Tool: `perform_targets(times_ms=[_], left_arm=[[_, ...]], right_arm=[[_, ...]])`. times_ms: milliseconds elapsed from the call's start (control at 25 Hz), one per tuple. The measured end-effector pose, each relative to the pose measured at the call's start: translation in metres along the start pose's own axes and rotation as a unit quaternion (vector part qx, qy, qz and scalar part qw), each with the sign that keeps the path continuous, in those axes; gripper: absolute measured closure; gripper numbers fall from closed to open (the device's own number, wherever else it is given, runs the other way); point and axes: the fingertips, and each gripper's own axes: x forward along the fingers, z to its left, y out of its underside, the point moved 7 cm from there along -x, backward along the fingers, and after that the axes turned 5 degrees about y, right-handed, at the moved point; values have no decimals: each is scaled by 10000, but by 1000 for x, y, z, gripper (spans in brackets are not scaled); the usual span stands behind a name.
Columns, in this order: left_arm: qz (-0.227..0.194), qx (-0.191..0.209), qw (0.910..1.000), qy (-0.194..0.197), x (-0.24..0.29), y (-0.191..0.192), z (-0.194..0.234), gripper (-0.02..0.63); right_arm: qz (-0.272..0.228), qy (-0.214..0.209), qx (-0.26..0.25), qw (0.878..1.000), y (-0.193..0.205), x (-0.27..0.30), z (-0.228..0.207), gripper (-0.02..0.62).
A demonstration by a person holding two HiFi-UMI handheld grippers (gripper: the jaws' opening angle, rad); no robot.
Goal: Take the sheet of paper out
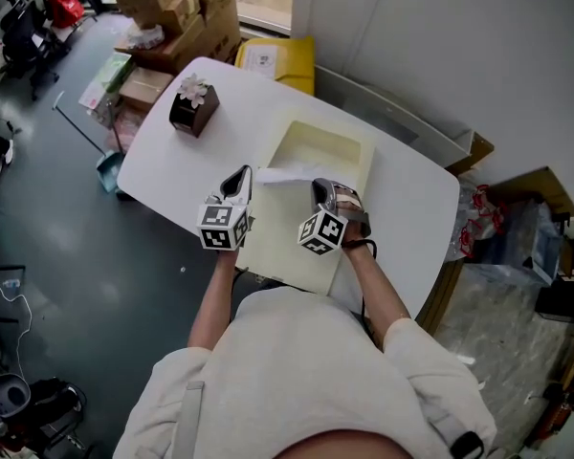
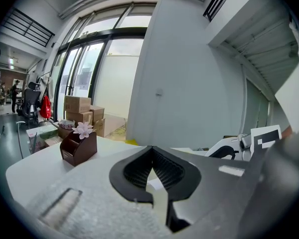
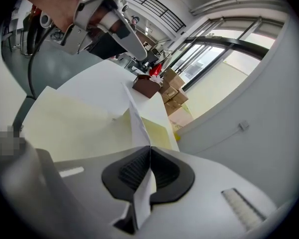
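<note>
A pale yellow folder [image 1: 292,242] lies open on the white table [image 1: 172,165]. Just above it a white sheet of paper [image 1: 285,173] stretches between my two grippers. My left gripper [image 1: 246,176] is shut on a pale strip at the sheet's left end, which shows between its pads [image 2: 153,180]. At the sheet's right end my right gripper [image 1: 319,191] is shut, and the sheet [image 3: 135,118] runs edge-on out of its jaws [image 3: 149,156] over the folder [image 3: 74,123].
A brown holder with a white flower [image 1: 193,106] stands at the table's far left corner, also seen as the holder [image 2: 79,146]. Cardboard boxes [image 1: 177,12] and a yellow box [image 1: 279,60] sit on the floor beyond. A white wall runs along the table's far right.
</note>
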Motion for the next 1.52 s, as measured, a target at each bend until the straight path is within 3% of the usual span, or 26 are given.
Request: perform_targets(times_ms=[480, 760, 960, 1120, 1360, 1520], left_arm=[[-214, 214, 9995, 95, 6, -28, -6, 604], [-353, 311, 9989, 81, 5, -43, -5, 604], [-383, 353, 9986, 45, 3, -48, -5, 604], [-425, 382, 9984, 32, 3, -54, -5, 604], [-478, 441, 9979, -6, 2, -62, -6, 604], [-465, 453, 9979, -10, 1, -63, -7, 604]], right_arm=[[-358, 623, 435, 9965, -25, -19, -59, 591], [-575, 797, 722, 9925, -37, -26, -80, 591], [-860, 800, 1212, 9857, -45, -36, -95, 591], [-1220, 594, 2303, 9636, -49, -41, -113, 591], [-1670, 449, 3858, 9062, -34, -48, -134, 592], [-1869, 494, 4549, 8693, -19, -50, -142, 592]])
